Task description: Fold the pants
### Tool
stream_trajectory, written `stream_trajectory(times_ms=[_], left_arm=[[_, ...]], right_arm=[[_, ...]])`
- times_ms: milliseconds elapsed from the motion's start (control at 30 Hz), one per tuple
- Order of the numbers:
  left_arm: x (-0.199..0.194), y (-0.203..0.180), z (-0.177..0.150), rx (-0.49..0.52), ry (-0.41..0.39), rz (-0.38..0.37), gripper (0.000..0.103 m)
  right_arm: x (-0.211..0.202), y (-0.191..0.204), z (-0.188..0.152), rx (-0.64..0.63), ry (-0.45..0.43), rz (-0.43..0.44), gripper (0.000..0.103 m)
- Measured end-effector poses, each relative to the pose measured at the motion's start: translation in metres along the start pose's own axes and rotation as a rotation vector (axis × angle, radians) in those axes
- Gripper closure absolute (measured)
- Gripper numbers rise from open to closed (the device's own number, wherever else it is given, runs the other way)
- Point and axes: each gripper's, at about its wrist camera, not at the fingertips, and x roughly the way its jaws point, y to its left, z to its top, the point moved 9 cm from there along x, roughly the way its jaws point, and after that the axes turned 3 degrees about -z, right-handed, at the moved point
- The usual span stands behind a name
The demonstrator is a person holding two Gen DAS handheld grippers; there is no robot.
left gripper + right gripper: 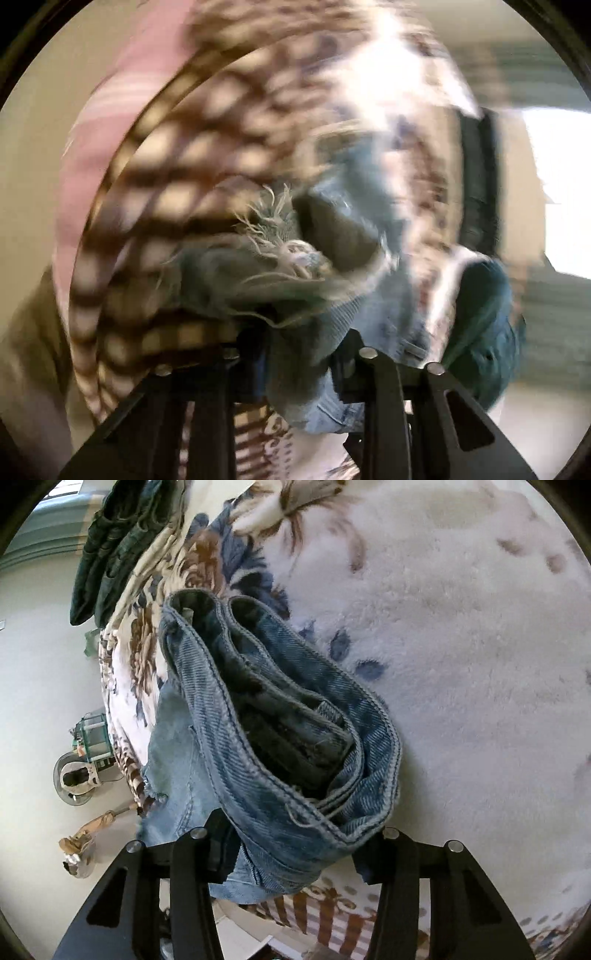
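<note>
Left wrist view, heavily blurred: the left gripper [299, 354] has its jaws clenched on a frayed hem of the jeans [325, 295], the denim bunching straight ahead of the jaws above a checked cover [155, 155].

Right wrist view: the right gripper [291, 849] has its jaws clamped on the waistband of the jeans [280, 716], whose long axis runs forward and to the left from the jaws over the floral blanket [461, 646] on the bed. Each gripper appears to hold one end; the fold turns on bringing the ends together.

Left view motion-blurred, glaring; right view sharp, daylit.
</note>
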Motion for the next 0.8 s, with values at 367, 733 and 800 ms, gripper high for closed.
stream_trajectory(times_ms=[367,733,800], left_arm=[[-0.025,0.052,-0.018,-0.148,0.042,0.044,0.02],[0.018,0.014,0.033,-0.069,-0.024,-0.045,0.07],[0.007,-0.014,0.035,0.053,-0.048,-0.144,0.073]], right_arm=[[0.009,-0.001,-0.003,-0.056,0.082,-0.029,0.033],[0.011,-0.002,0.005,-0.02,0.018,0.016,0.048],[0.008,-0.001,0.003,-0.032,0.012,0.043,0.048]])
